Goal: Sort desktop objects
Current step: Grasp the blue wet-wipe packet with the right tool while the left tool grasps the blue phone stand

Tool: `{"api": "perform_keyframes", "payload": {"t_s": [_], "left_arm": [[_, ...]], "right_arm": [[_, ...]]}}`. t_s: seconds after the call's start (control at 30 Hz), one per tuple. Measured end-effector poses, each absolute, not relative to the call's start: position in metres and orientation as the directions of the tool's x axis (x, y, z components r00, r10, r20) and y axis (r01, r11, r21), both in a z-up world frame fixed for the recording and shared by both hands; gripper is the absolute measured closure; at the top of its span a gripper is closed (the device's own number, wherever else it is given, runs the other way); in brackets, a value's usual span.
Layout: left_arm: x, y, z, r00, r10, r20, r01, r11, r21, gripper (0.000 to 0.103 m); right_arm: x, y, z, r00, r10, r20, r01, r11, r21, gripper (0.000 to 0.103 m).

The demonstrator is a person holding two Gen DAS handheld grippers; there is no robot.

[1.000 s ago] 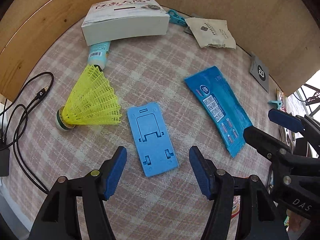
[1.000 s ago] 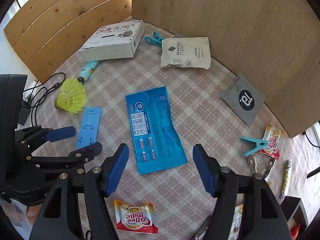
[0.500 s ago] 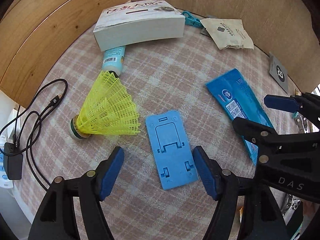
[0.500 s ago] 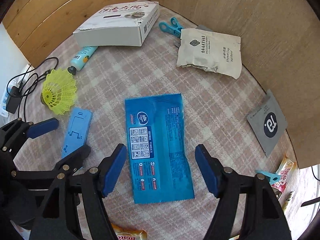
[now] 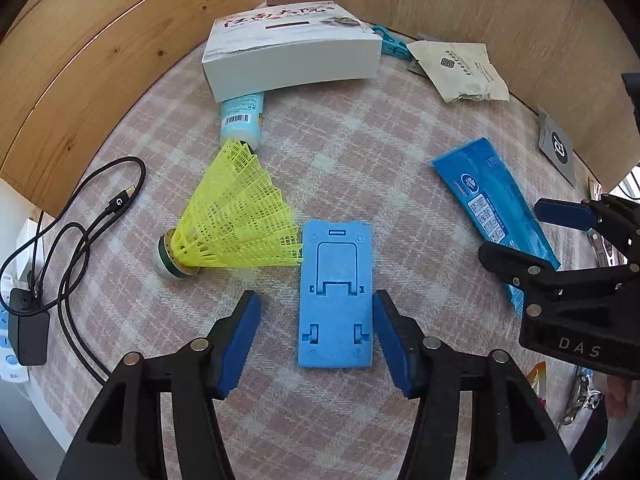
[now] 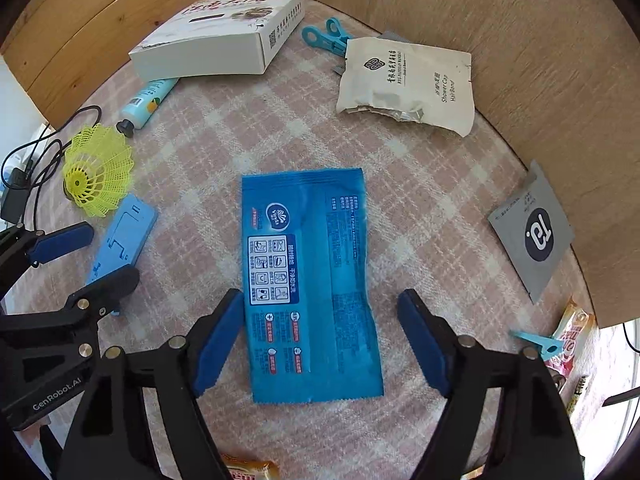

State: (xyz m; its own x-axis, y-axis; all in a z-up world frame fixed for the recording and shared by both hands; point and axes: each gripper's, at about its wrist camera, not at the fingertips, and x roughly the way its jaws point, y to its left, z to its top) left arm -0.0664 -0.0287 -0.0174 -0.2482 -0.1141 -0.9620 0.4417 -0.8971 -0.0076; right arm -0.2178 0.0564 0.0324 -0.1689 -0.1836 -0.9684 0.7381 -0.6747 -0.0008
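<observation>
A blue plastic phone stand (image 5: 336,294) lies flat on the checked cloth. My left gripper (image 5: 316,340) is open, its jaws on either side of the stand's near end, right finger close to its edge. A blue wet-wipe pack (image 6: 308,280) lies flat. My right gripper (image 6: 320,340) is open, straddling the pack's near half. The pack (image 5: 496,208) and the right gripper (image 5: 560,248) show at the right of the left wrist view. The stand (image 6: 124,240) shows at the left of the right wrist view.
A yellow shuttlecock (image 5: 232,216) touches the stand's far left corner. A white box (image 5: 292,52), a tube (image 5: 242,120), a beige sachet (image 6: 404,80), a teal clip (image 6: 324,40), a grey card (image 6: 532,232), a black cable (image 5: 72,224) and snack sachets (image 6: 572,332) lie around. Wooden walls stand behind.
Both grippers have moved forward and down. The left now brackets the phone stand and the right brackets the wet-wipe pack. Both stayed open.
</observation>
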Motion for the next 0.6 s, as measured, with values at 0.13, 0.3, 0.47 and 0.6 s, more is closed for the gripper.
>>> {"api": "perform_keyframes", "payload": {"t_s": [0.13,0.3,0.47,0.6], "left_arm": [[-0.059,-0.03,-0.016,-0.251,-0.1,-0.963,0.43,-0.903,-0.018,0.066],[-0.047,-0.036,-0.015,-0.261,-0.07,-0.963,0.431,-0.901,-0.051,0.066],[-0.034,-0.043,-0.015,-0.28,-0.03,-0.96,0.445,-0.89,-0.102,0.068],[-0.021,-0.048,-0.013,-0.287,0.018,-0.958,0.455,-0.877,-0.153,0.068]], "right_arm": [[-0.219,0.06,0.038,-0.162,-0.183,-0.97,0.722,-0.692,0.01,0.053],[-0.233,0.071,0.043,-0.122,-0.22,-0.968,0.682,-0.727,0.08,0.069],[-0.242,0.084,0.046,-0.095,-0.253,-0.963,0.65,-0.748,0.133,0.078],[-0.244,0.09,0.049,-0.091,-0.273,-0.958,0.625,-0.764,0.159,0.082]]}}
